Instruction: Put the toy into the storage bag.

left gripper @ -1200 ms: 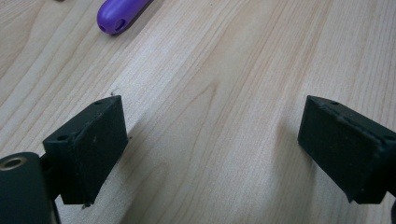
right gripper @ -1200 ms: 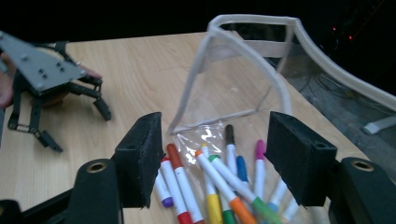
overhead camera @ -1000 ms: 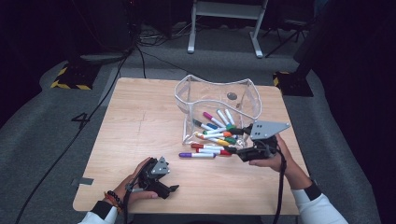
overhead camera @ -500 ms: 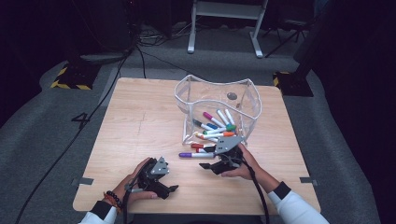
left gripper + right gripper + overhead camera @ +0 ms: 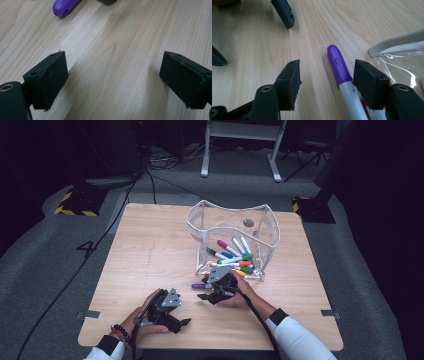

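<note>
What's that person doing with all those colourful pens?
A person holds a gripper in each hand at a wooden table. The right gripper is down at a purple-capped marker lying on the table beside a clear plastic bag of markers. Its jaws are open around the marker, not squeezing it yet. The left gripper rests open nearby, holding nothing.

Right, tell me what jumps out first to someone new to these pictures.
The clear plastic bin at the table's far right catches the eye, lying open toward the person with bright markers spilling out. Just in front of it, the right hand-held gripper sits low over the wooden table, jaws open around a purple-capped marker. The left hand-held gripper rests open near the front edge.
</note>
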The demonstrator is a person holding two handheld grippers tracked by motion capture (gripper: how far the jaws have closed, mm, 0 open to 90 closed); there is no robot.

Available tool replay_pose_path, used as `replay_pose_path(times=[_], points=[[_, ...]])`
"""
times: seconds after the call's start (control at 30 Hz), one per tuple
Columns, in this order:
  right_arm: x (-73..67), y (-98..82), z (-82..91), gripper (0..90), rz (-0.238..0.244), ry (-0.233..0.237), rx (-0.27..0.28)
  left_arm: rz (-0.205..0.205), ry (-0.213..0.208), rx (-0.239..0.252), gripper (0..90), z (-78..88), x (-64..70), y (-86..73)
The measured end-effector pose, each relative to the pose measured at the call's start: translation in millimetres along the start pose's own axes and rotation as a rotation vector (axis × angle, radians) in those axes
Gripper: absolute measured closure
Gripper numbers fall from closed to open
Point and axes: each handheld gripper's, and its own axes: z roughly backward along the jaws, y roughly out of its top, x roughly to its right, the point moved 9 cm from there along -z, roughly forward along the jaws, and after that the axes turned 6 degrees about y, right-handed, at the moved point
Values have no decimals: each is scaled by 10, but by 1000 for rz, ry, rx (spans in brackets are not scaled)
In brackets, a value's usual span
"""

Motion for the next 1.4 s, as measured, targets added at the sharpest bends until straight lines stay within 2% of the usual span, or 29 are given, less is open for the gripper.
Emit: replay_pose_path(times=[0.1, 0.17, 0.27, 0.43, 0.5, 0.57, 0.7, 0.83, 0.9, 1.13, 1.33, 1.4], points=[[3, -25, -76, 390, -27, 11, -13, 1, 0, 1, 84, 0, 1, 0], [1, -35, -90, 402, -51, 27, -3, 1, 0, -1, 84, 4, 3, -4], [-20, -65, -55, 486, -61, 34, 2, 1, 0, 0, 84, 4, 3, -5], [-118, -90, -18, 635, -54, 67, 22, 1, 0, 0, 84, 4, 3, -5], [-191, -85, -27, 680, -20, 80, 22, 1, 0, 0, 84, 4, 4, -5], [-233, -89, -19, 733, -13, 85, 18, 1, 0, 0, 84, 4, 4, -4], [-291, -165, 55, 740, -22, 92, 28, 0, 0, 1, 84, 7, 5, -7], [-324, -294, 189, 744, -22, 83, 28, -3, -3, -1, 84, 15, 6, -16], [-324, -348, 243, 745, -45, 76, 40, -4, -3, 0, 84, 14, 6, -15], [-304, -542, 472, 747, -58, 40, 13, -5, -5, 0, 83, 12, 4, -13], [-259, -512, 795, 748, -70, 11, 73, -6, -5, 0, 82, 12, 4, -13], [-236, -489, 964, 748, -73, -14, 99, -6, -6, 0, 83, 12, 4, -13]])
